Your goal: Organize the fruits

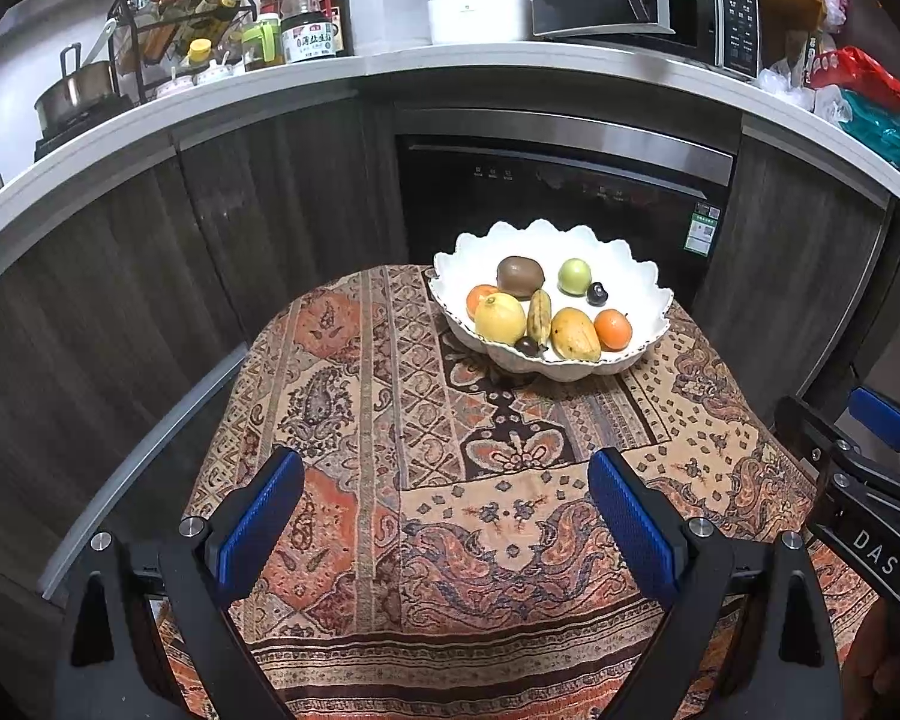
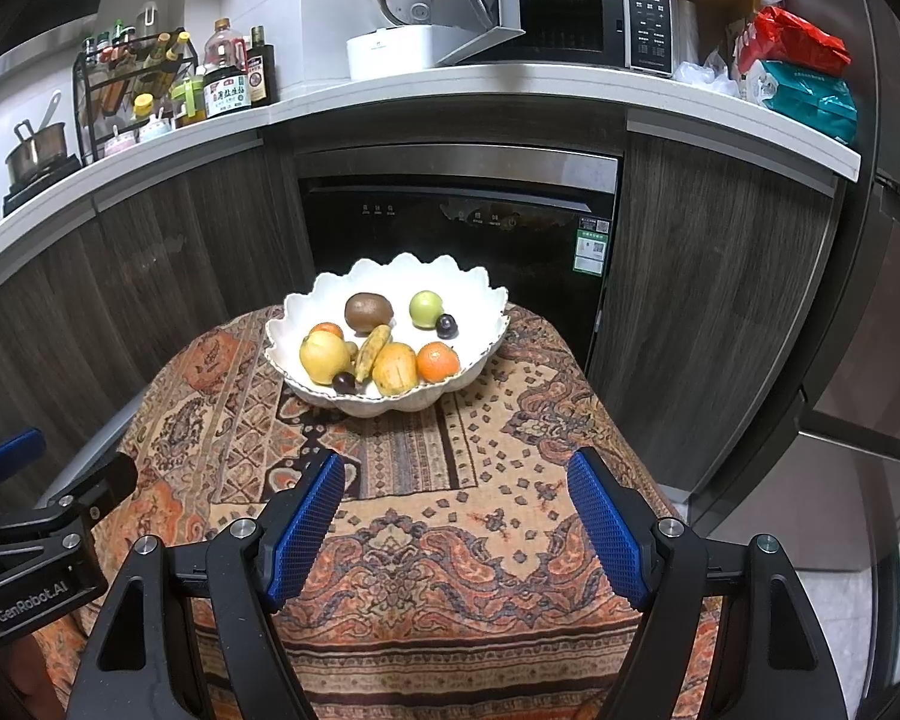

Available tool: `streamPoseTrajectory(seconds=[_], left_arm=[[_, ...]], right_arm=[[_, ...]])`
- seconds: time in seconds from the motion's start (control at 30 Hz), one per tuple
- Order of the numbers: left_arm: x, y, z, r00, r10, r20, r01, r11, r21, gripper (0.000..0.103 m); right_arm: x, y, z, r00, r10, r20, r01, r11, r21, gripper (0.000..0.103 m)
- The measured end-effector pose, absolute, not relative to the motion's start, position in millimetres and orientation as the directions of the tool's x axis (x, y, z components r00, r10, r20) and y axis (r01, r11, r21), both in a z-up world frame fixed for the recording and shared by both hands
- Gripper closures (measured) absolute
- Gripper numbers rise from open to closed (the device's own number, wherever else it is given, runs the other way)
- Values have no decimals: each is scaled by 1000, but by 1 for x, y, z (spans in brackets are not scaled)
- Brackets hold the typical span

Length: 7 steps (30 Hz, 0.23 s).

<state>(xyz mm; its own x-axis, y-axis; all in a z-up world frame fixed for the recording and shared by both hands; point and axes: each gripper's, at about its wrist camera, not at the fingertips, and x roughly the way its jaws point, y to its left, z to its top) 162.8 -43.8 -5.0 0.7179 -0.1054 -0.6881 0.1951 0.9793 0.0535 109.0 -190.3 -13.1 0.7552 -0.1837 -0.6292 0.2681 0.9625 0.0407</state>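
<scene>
The fruits all lie in the white scalloped bowl (image 1: 630, 264) at the far side of the bench (image 1: 342, 420), which is draped in a patterned cloth: a kiwi (image 1: 519, 276), a green apple (image 1: 574, 276), a lemon (image 1: 500, 318), a small banana (image 1: 539, 318), a mango (image 1: 575, 333), an orange (image 1: 612, 329), a second orange (image 1: 480, 298) half hidden behind the lemon, and two dark plums (image 1: 597, 294), one near the apple and one at the front rim. They are round and loosely heaped, so picking one from the cluster could nudge its neighbours, and a round fruit may roll inside the bowl or squirt out of a pinch taken off centre. The bowl sits near the far edge, so a push from the front might slide it on the cloth toward the drop. Both hands hover over the near part of the bench, tilted down toward the bowl and well apart from it. The left tongs (image 1: 444, 516) are spread wide with nothing between them; the right tongs (image 2: 456, 516) are likewise spread and empty.
</scene>
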Motion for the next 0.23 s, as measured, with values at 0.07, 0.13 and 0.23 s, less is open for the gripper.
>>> streamPoseTrajectory(seconds=[0.07, 0.13, 0.23], left_arm=[[164, -44, -6, 716, -108, -690, 197, 979, 52, 6], [165, -44, -7, 718, -106, -688, 196, 979, 54, 6], [167, -44, -9, 714, -109, -692, 198, 979, 50, 6]], right_arm=[[109, -190, -14, 754, -185, -630, 270, 962, 40, 26], [110, -190, -15, 752, -186, -632, 272, 962, 41, 26], [111, -189, -17, 749, -187, -636, 274, 961, 39, 26]])
